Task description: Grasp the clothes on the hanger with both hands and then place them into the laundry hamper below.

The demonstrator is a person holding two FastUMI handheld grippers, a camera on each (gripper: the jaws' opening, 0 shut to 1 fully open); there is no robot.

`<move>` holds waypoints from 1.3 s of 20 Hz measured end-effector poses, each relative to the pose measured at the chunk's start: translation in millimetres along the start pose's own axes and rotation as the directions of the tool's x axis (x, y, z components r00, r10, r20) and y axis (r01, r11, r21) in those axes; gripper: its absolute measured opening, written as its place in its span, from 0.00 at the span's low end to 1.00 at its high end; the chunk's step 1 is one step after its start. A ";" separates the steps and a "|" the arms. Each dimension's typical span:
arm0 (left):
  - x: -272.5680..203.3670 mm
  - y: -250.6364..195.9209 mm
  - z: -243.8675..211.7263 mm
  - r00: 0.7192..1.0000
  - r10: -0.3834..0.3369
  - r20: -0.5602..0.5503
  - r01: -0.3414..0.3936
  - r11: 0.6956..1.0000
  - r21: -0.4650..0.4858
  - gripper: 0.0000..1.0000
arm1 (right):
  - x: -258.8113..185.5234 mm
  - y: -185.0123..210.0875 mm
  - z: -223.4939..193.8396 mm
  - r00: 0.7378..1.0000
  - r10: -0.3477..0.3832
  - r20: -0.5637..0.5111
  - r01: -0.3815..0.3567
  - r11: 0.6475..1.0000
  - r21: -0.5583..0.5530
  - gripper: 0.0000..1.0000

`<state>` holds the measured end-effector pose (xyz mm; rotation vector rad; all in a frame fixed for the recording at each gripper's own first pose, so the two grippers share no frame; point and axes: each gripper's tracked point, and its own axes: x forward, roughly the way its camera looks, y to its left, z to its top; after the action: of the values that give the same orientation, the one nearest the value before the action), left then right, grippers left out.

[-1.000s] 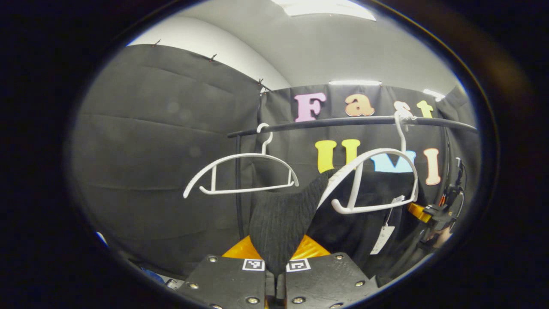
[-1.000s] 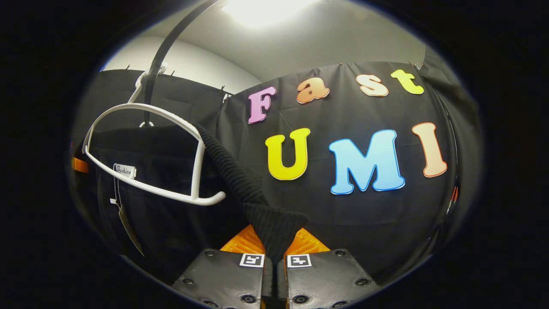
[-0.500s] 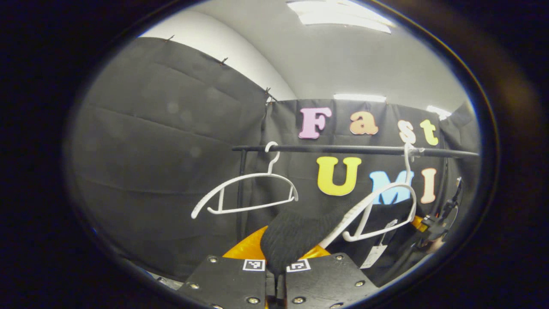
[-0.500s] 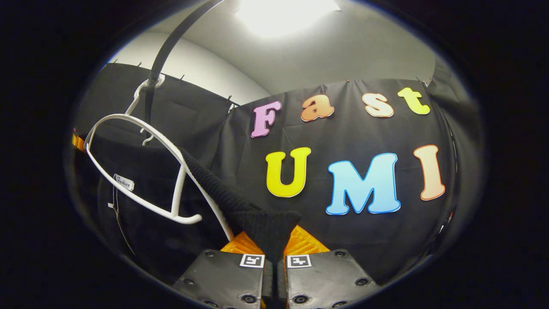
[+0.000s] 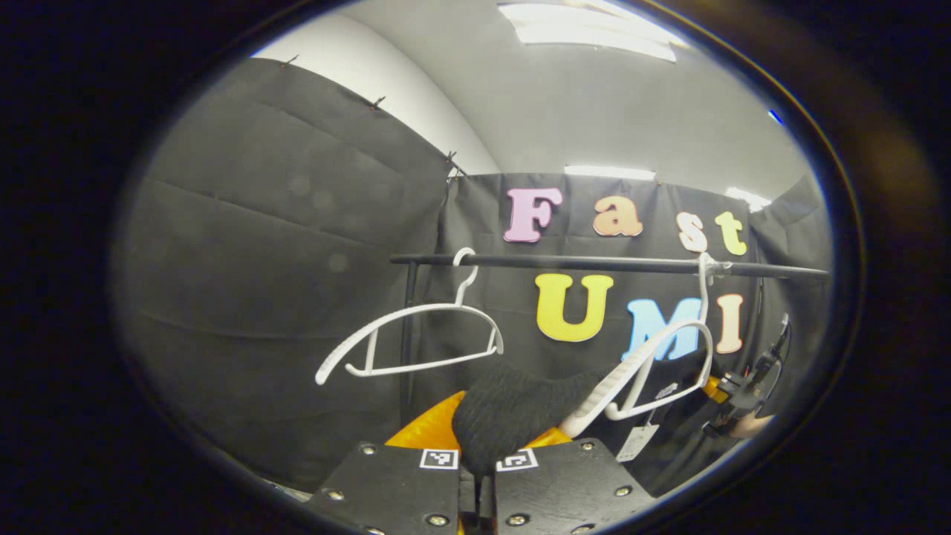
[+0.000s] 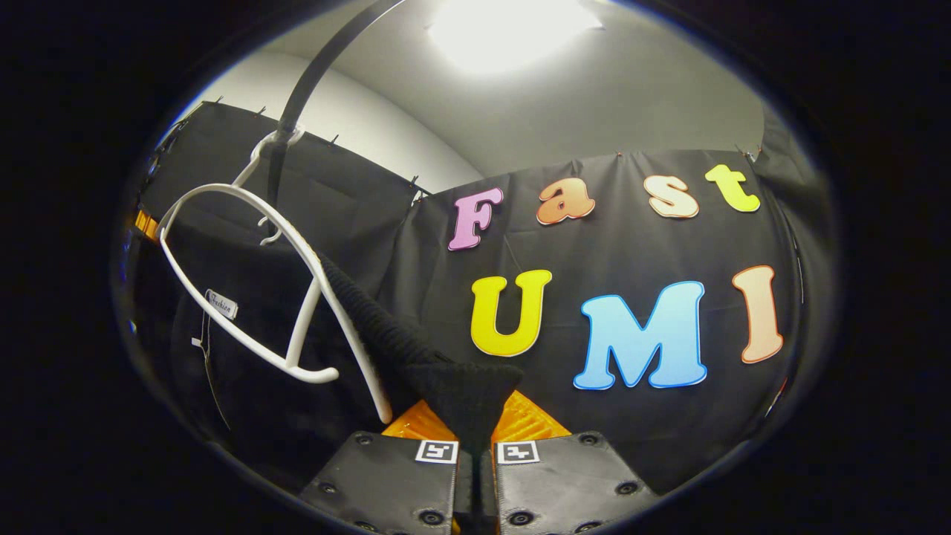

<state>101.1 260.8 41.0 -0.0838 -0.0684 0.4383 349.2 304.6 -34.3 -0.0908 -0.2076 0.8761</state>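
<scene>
We have both grips made, so the step in hand is drawing the garment off its hanger. In the left gripper view, the left hand-held gripper (image 5: 479, 464) has its jaws nearly together on a fold of the black knit garment (image 5: 513, 412), which bunches up just above the fingers at about 6 o'clock. From there the cloth runs toward 3 o'clock, where the loaded hanger (image 5: 654, 368) tilts steeply with its near arm dipping toward us. An empty hanger (image 5: 409, 338) hangs level on the rail (image 5: 594, 264) at about 9 o'clock of the loaded one. Farther off, at 4 o'clock by the rim, we make out the other hand-held gripper and part of a hand, though too small to read well.

In the right gripper view, the right hand-held gripper (image 6: 475, 461) is likewise pinched onto a fold of the same garment (image 6: 461, 394). A ribbed band of it climbs toward 10 o'clock along the hanger's (image 6: 252, 290) arm, so that end of the cloth seems to lie on the hanger yet. A small label (image 6: 221, 303) and a hang tag show on the dark cloth behind the frame.

The hamper lies somewhere below, outside what we can see. Next, we judge, both hands should pull down and away together, until the knit slips free of the hanger's tips, then lower it into the hamper.
</scene>
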 end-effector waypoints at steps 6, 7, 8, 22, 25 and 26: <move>-3.6 -2.9 -36.2 0.998 0.024 -0.055 -0.027 0.998 -0.052 0.02 | -12.9 -0.6 -38.0 0.995 0.001 -0.101 0.003 0.999 0.041 0.04; -4.0 -6.2 -42.9 0.997 0.026 -0.070 -0.029 0.998 -0.050 0.02 | -17.4 0.5 -46.2 0.992 0.002 -0.129 0.003 0.999 0.041 0.03; -7.6 -8.2 -50.4 0.996 0.034 -0.084 -0.038 0.998 -0.047 0.02 | -24.3 -1.0 -52.5 0.989 -0.001 -0.149 0.007 0.999 0.040 0.05; -108.6 -13.7 -128.6 0.956 0.090 -0.281 -0.110 0.992 -0.056 0.02 | -165.7 20.8 -71.8 0.926 -0.104 -0.363 0.157 0.980 0.121 0.05; -109.0 -15.8 -136.1 0.951 0.030 -0.309 -0.043 0.998 -0.036 0.02 | -195.7 29.8 -81.3 0.890 -0.144 -0.432 0.218 0.968 0.126 0.05; -108.4 -16.5 -141.7 0.947 0.009 -0.322 -0.022 0.999 -0.035 0.02 | -204.9 32.3 -82.8 0.878 -0.161 -0.451 0.242 0.962 0.127 0.05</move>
<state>22.0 190.2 -103.6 -0.1923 0.2464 0.4343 215.5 167.8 -149.8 -0.0930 0.2821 0.6406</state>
